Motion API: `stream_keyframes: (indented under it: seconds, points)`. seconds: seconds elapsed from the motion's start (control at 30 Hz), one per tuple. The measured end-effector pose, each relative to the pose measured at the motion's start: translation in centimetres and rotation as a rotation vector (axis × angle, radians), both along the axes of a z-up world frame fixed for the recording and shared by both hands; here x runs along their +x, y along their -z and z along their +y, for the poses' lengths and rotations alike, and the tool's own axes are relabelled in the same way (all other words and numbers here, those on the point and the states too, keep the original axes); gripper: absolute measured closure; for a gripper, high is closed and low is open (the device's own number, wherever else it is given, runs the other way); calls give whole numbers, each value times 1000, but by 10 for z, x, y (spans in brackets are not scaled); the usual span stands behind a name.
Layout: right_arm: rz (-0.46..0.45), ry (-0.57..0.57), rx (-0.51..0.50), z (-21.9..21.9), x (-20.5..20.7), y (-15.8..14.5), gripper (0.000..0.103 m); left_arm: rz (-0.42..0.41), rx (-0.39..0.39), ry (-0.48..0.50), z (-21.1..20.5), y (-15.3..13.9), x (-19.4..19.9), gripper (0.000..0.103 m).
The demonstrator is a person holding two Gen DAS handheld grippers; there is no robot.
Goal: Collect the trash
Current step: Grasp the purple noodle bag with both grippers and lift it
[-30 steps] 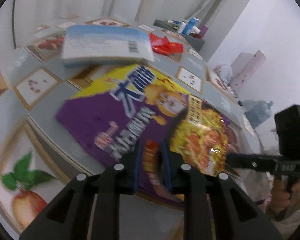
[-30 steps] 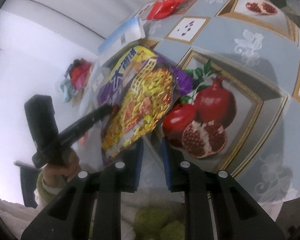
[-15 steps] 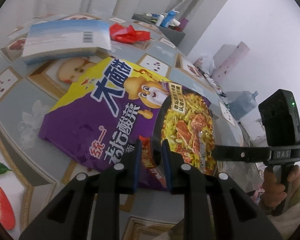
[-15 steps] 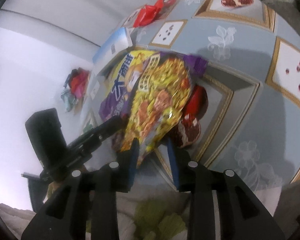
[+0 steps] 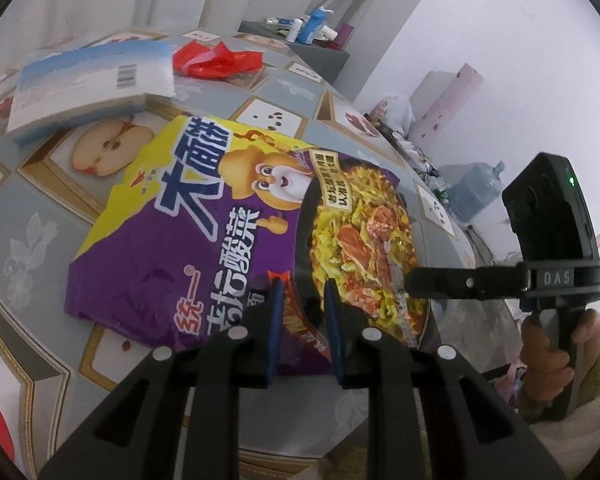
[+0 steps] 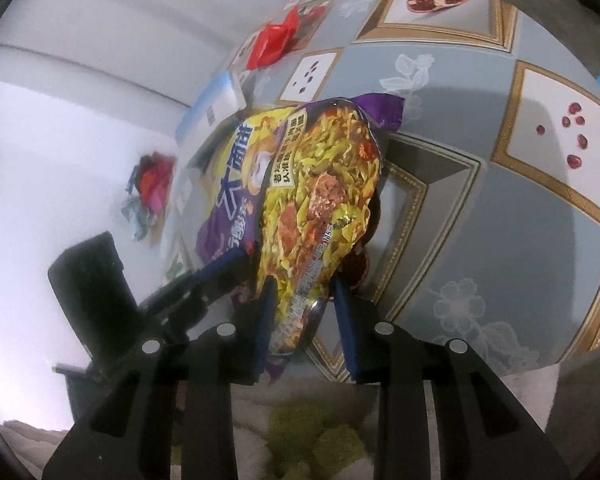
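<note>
A large purple and yellow noodle bag [image 5: 236, 232] lies at the table's near edge. My left gripper [image 5: 300, 292] is shut on the bag's near edge, its blue pads pinching the foil. My right gripper [image 6: 302, 292] straddles the bag's right end [image 6: 316, 208] with its jaws a little apart around the foil; in the left wrist view it comes in from the right [image 5: 410, 282]. A crumpled red wrapper [image 5: 216, 60] lies farther back on the table, also seen in the right wrist view [image 6: 276, 42].
A blue and white book [image 5: 92, 80] lies behind the bag. The tablecloth [image 6: 480, 208] has fruit pictures. A grey shelf with bottles [image 5: 308, 32] and a water jug [image 5: 476, 188] stand beyond the table.
The bag has been drawn toward the near edge of the table. My right gripper has moved in and now has the bag's right end between its jaws.
</note>
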State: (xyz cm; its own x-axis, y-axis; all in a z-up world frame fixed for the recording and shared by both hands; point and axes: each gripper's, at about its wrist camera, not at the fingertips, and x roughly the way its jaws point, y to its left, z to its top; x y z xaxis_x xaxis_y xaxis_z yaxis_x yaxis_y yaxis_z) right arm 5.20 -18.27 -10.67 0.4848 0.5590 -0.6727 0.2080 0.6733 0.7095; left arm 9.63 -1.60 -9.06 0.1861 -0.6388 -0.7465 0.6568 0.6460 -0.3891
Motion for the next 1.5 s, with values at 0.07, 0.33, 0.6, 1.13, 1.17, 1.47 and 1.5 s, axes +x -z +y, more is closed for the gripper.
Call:
stream_keyframes:
  seconds: [0.07,0.33,0.6,1.13,1.17,1.47,1.5]
  points:
    - [-5,8,4,0,1,0,74,-3,6,5,-3,0,-1,83]
    - [-27,31,-1,4,8,2,77,-21,25,44,-13,-1,-8,83]
    - [-20,65,-2,4,13,7,88,-28,29,54,-18,-1,-10,83]
    - [-30,61,-51,5,14,7,93,-35,36,55,-20,-1,-11,83]
    - [-30,60,-53,5,13,7,93,-35,36,55,-20,-1,-12,83]
    - [-35,56,-71,6,15,6,94,-38,39,55,-21,-2,-12,83]
    - [-36,56,-72,6,15,6,94,-37,39,54,-20,-2,-11,83]
